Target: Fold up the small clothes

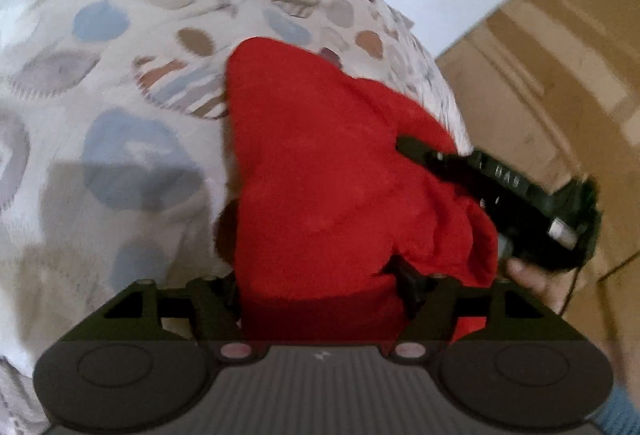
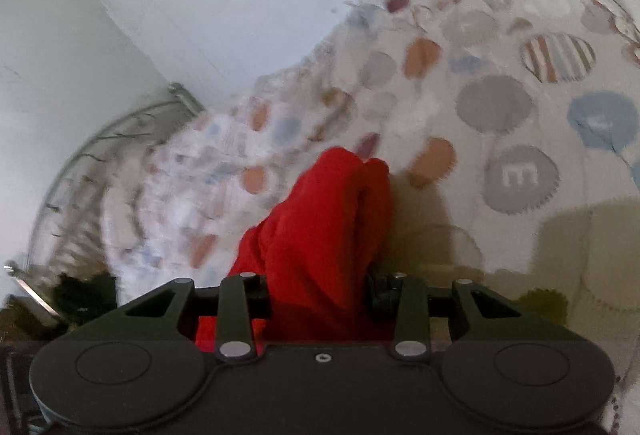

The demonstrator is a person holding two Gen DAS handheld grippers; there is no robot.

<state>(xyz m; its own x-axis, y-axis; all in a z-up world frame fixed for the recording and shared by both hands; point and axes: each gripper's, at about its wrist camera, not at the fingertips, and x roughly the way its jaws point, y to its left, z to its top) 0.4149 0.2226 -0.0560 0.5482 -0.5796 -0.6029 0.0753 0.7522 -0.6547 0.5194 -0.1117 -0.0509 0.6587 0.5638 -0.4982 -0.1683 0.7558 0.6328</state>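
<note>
Left wrist view: a red garment (image 1: 320, 171) hangs bunched between the jaws of the left gripper (image 1: 320, 287), trailing out over a patterned bedspread (image 1: 120, 35). The jaws stand wide, and the cloth fills the gap and hides the pads, so I cannot tell whether they press on it. It looks soft, light and limp, likely fleece; it should drape and slump rather than keep a crease, so holding it by an edge or corner seems better than by the bunched middle. The right gripper (image 1: 500, 187) reaches in from the right, one finger lying on the cloth, a hand (image 1: 532, 279) behind it. A cardboard box (image 1: 560, 55) sits beyond. Motion blur smears everything; no hem, sleeve or seam can be made out. Right wrist view: the same garment (image 2: 324, 235) rises from between the right gripper's (image 2: 320, 291) jaws, which are partly closed and appear to pinch a thick wad of it. Its far end rests on or just over the bedspread (image 2: 500, 115); which one is unclear. A metal bed frame (image 2: 100, 139) curves at left, badly blurred, and the garment's shape is hidden in its folds.
</note>
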